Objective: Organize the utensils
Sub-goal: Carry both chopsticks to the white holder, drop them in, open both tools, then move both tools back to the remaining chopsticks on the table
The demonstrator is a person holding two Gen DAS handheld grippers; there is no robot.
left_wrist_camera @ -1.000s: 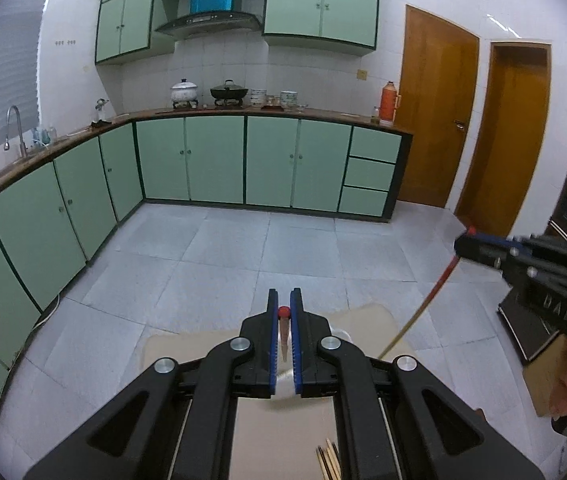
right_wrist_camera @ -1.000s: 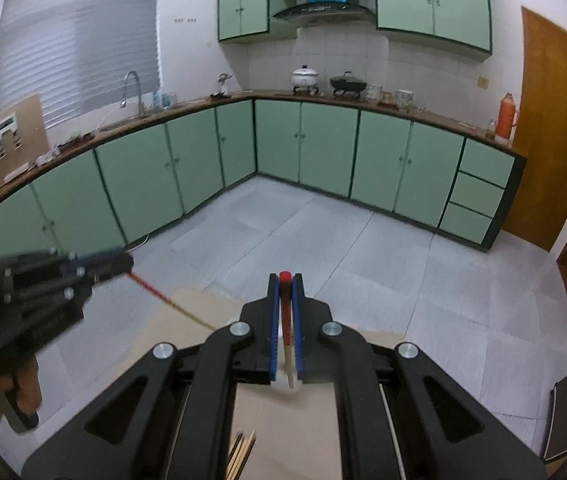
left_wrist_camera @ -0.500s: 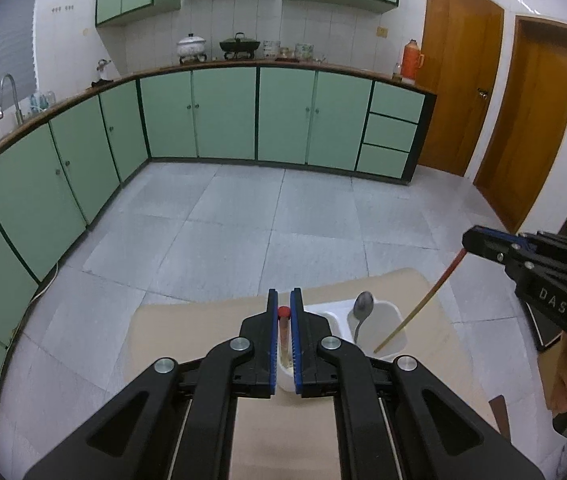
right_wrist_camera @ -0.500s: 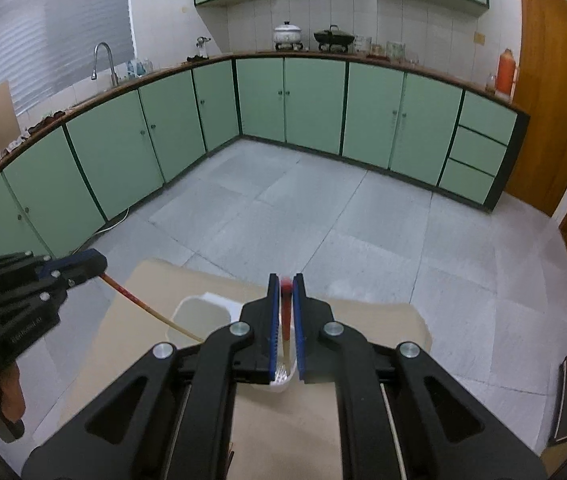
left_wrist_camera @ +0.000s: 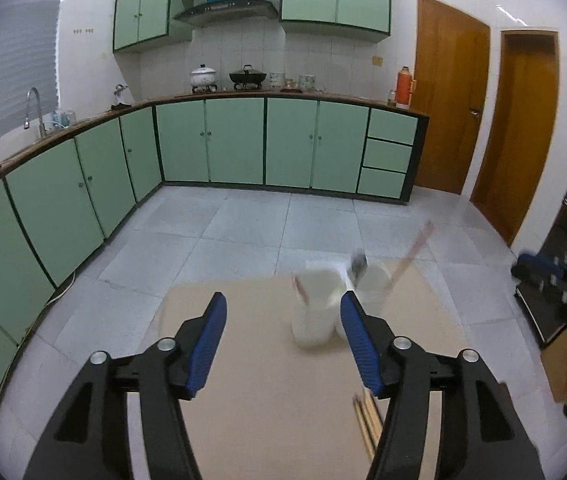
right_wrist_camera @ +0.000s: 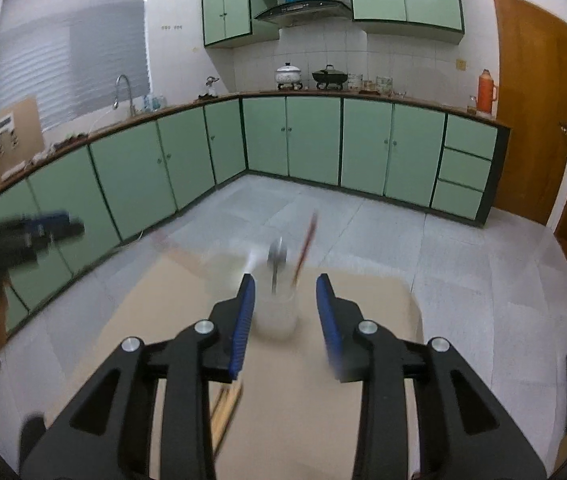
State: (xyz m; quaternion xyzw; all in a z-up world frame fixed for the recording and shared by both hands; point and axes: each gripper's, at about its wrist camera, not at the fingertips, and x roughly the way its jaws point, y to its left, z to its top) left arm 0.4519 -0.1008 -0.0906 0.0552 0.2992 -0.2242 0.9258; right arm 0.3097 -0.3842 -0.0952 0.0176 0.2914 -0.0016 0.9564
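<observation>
Two white cups stand side by side on the tan table (left_wrist_camera: 267, 392). In the left wrist view the left cup (left_wrist_camera: 313, 312) holds a red-tipped chopstick (left_wrist_camera: 300, 291); the right cup (left_wrist_camera: 371, 286) holds a metal spoon (left_wrist_camera: 358, 267) and another red-tipped chopstick (left_wrist_camera: 413, 250). My left gripper (left_wrist_camera: 281, 334) is open and empty, just short of the cups. In the right wrist view my right gripper (right_wrist_camera: 285, 312) is open and empty, with a cup (right_wrist_camera: 277, 314) between its fingers, a spoon (right_wrist_camera: 276, 258) and a chopstick (right_wrist_camera: 306, 246) standing in it. Both views are blurred.
A bundle of loose chopsticks lies on the table near me (left_wrist_camera: 365, 420), also in the right wrist view (right_wrist_camera: 225, 408). The table's far edge (right_wrist_camera: 363, 276) is just beyond the cups. Green kitchen cabinets (left_wrist_camera: 235, 140) and tiled floor lie beyond.
Both grippers opened and let go of their red-tipped chopsticks, which now stand in the cups. Both grippers pulled back and tilted up.
</observation>
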